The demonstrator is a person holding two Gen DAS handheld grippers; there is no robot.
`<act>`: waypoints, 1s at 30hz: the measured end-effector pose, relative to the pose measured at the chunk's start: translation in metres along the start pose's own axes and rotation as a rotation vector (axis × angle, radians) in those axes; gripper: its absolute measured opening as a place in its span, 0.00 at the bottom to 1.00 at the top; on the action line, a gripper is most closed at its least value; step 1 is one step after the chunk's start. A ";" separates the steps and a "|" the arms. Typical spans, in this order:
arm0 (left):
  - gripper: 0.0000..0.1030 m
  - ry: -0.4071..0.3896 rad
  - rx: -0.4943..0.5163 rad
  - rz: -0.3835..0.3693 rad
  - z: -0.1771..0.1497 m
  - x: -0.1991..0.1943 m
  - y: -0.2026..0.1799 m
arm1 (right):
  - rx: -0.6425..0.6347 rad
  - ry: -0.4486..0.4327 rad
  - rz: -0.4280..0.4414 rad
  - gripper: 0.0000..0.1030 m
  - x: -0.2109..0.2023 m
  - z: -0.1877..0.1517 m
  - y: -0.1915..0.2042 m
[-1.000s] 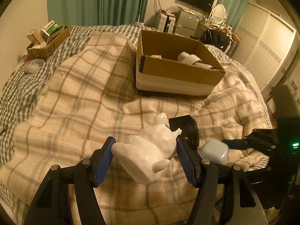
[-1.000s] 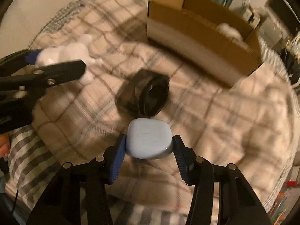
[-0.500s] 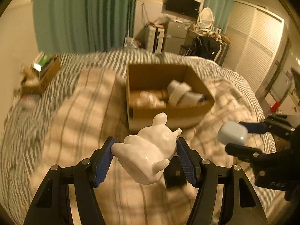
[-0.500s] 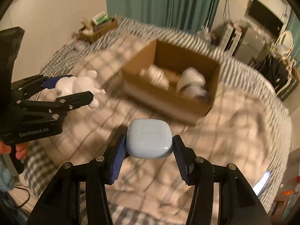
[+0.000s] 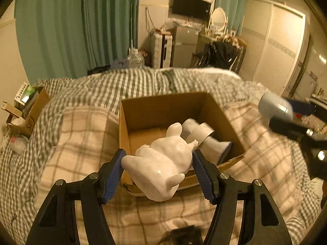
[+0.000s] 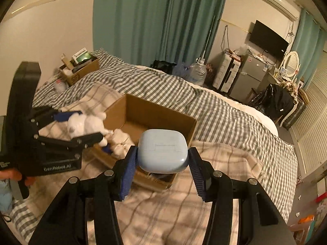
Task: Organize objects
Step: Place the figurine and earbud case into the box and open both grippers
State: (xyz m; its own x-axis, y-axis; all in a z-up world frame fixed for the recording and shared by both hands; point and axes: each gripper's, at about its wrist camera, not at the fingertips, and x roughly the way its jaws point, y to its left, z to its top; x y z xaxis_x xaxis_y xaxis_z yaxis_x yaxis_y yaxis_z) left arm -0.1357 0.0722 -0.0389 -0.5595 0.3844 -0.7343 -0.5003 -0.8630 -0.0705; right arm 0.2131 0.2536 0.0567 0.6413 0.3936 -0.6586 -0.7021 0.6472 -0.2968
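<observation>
My left gripper (image 5: 158, 173) is shut on a glossy white animal figurine (image 5: 161, 163) and holds it above the near wall of an open cardboard box (image 5: 163, 108) on the bed. The box holds white rolled items (image 5: 204, 136). My right gripper (image 6: 162, 163) is shut on a pale blue rounded case (image 6: 162, 150), held in the air near the box's (image 6: 151, 116) right front corner. The case also shows at the right of the left wrist view (image 5: 274, 108). The figurine shows in the right wrist view (image 6: 85, 125) by the box's left side.
A black cylindrical object (image 5: 186, 234) lies on the plaid blanket (image 5: 81, 143) below my left gripper. A smaller cardboard box of clutter (image 5: 26, 110) sits at the bed's far left. Green curtains, a fridge, a TV and wardrobes stand beyond the bed.
Both grippers have risen from the blanket and moved toward the box, each carrying its object. The black object has been left behind on the blanket.
</observation>
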 end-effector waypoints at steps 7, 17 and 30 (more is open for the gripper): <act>0.66 0.031 -0.017 -0.013 -0.003 0.039 0.006 | 0.047 0.018 0.046 0.48 0.059 -0.008 -0.009; 0.66 0.022 -0.014 -0.014 0.005 0.057 0.012 | 0.004 0.009 0.094 0.48 0.094 -0.006 0.003; 0.95 -0.012 -0.022 0.018 0.007 -0.012 0.017 | 0.041 -0.075 0.073 0.72 0.007 0.005 0.009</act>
State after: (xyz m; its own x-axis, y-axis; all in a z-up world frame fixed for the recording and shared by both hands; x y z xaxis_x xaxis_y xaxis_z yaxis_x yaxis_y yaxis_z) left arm -0.1423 0.0550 -0.0265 -0.5760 0.3723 -0.7278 -0.4754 -0.8768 -0.0723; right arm 0.2129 0.2658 0.0530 0.6110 0.4877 -0.6236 -0.7359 0.6401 -0.2205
